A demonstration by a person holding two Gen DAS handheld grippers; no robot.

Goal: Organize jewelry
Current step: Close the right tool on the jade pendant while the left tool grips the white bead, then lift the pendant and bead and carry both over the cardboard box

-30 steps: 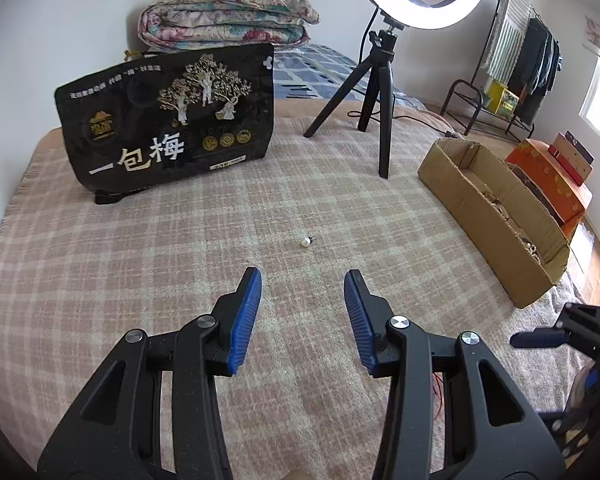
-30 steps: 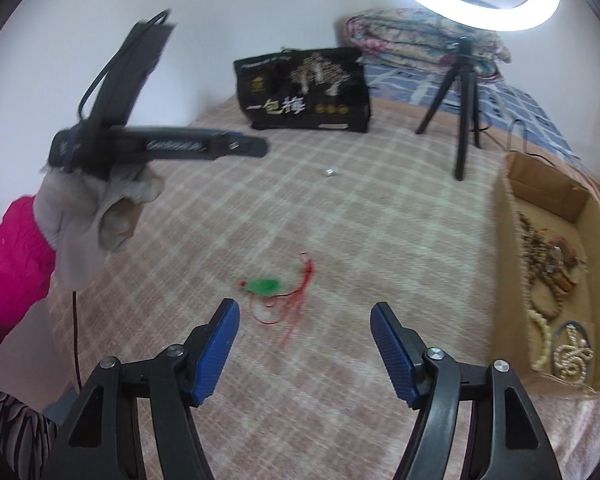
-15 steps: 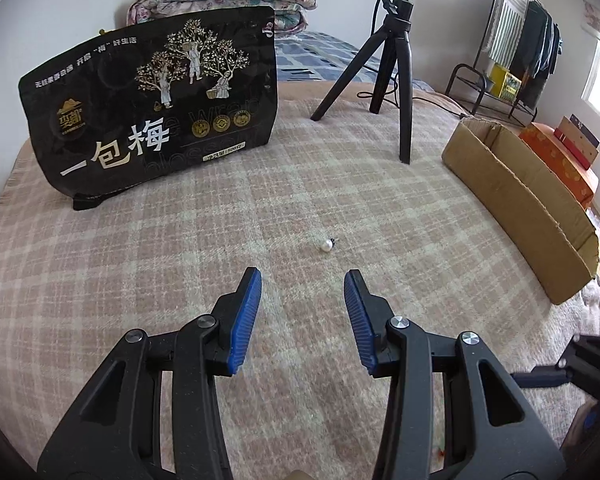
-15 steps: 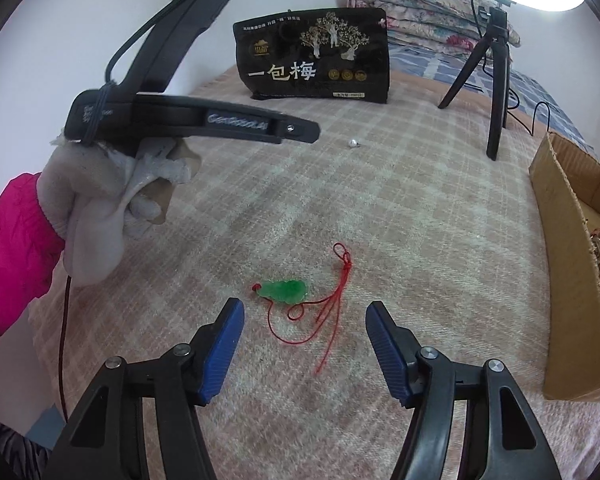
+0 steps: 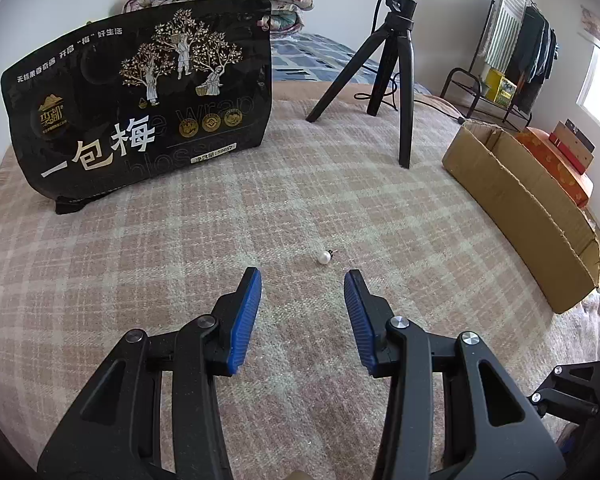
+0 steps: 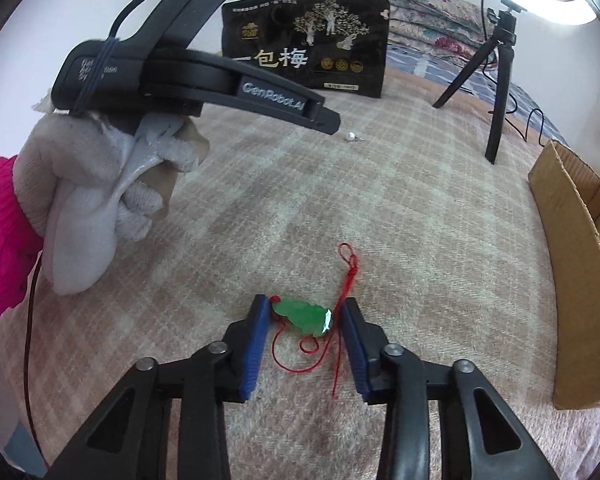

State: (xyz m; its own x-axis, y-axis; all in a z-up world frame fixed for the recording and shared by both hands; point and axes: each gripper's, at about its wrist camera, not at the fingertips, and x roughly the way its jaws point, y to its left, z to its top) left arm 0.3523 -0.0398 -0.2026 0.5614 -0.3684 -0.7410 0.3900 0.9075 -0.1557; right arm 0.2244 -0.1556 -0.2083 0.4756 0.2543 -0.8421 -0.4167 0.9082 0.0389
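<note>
A small white pearl earring lies on the checked blanket just ahead of my left gripper, which is open and empty; it also shows in the right wrist view. A green jade pendant on a red cord lies between the blue pads of my right gripper. The jaws stand on either side of the pendant, close to it but still open. The left gripper's body, held in a gloved hand, shows at the upper left of the right wrist view.
An open cardboard box stands at the right, also in the right wrist view. A black snack bag stands at the back. A ring-light tripod stands behind the pearl. Folded quilts lie beyond.
Both grippers have moved forward and down. The left has closed in on the pearl. The right has come down around the jade pendant and its jaws have narrowed.
</note>
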